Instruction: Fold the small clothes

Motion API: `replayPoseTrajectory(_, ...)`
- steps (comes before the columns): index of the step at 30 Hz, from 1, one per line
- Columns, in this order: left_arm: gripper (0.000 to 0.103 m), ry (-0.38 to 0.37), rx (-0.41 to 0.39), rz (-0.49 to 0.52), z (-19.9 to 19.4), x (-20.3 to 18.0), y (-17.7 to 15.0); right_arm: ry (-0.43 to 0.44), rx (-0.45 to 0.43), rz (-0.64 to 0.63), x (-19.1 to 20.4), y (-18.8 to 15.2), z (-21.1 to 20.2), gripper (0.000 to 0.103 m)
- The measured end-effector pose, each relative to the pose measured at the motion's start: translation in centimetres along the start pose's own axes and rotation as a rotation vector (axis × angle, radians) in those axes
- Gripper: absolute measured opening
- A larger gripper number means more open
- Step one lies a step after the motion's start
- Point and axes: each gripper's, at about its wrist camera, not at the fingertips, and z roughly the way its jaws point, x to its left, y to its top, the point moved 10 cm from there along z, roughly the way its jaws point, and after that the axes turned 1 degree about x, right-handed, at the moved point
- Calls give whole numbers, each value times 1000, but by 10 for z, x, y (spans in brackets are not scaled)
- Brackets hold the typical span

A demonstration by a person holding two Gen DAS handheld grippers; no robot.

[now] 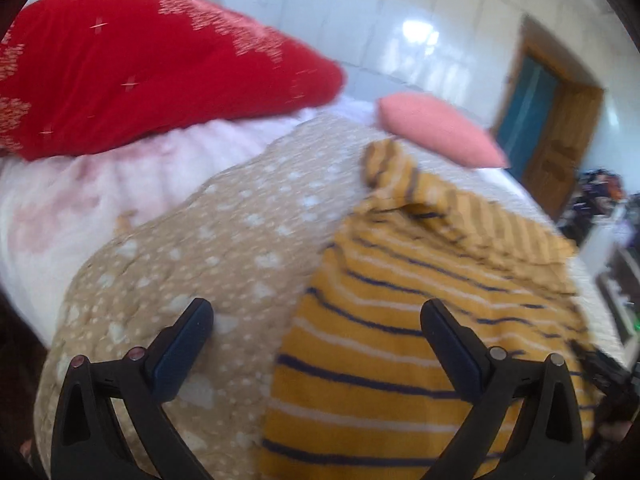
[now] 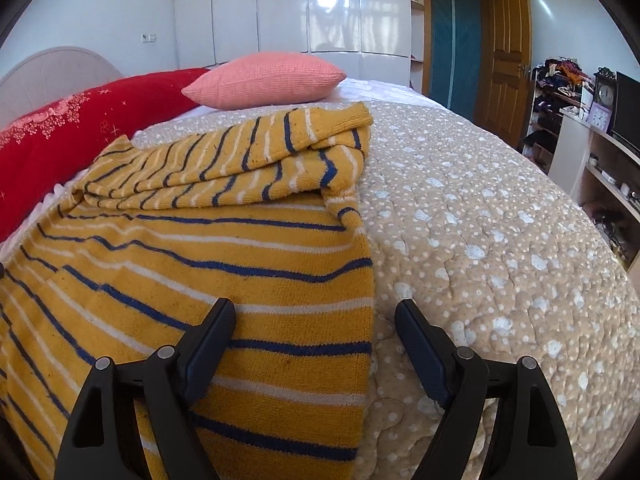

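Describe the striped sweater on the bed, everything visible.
The striped sweater is a mustard-yellow knit with thin navy and white stripes, slightly pilled. It lies spread flat on the beige dotted quilt, with both sleeves folded across the body near the top; one ribbed cuff points toward the pink pillow without touching it. Its right side edge runs straight between the fingers of the open right gripper. The open left gripper straddles the opposite edge. Neither pinches the fabric.

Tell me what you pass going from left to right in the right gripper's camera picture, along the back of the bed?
Red pillow → pink pillow → wooden door → clock.
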Motion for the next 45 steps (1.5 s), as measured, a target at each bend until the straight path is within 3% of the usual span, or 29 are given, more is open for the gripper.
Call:
replayPoseTrajectory(14,103,-53,27,-16,0,4,-3,-89,53,21,-6,2,9,97)
replayPoseTrajectory(23,103,-58,24,11,0,-3,-3,-82,35,25,-3,3,8,98)
replayPoseTrajectory(36,103,-83,50,61,6,-22,-17,24,-25,71,-6,0,-4,99)
replayPoseTrajectory(41,103,11,98,142,17,-31,-27,124,-48,131,-13,-1,-11,100)
replayPoseTrajectory(45,103,90,93,222,21,-34,-34,195,-61,155,-12,-2,-15,102)
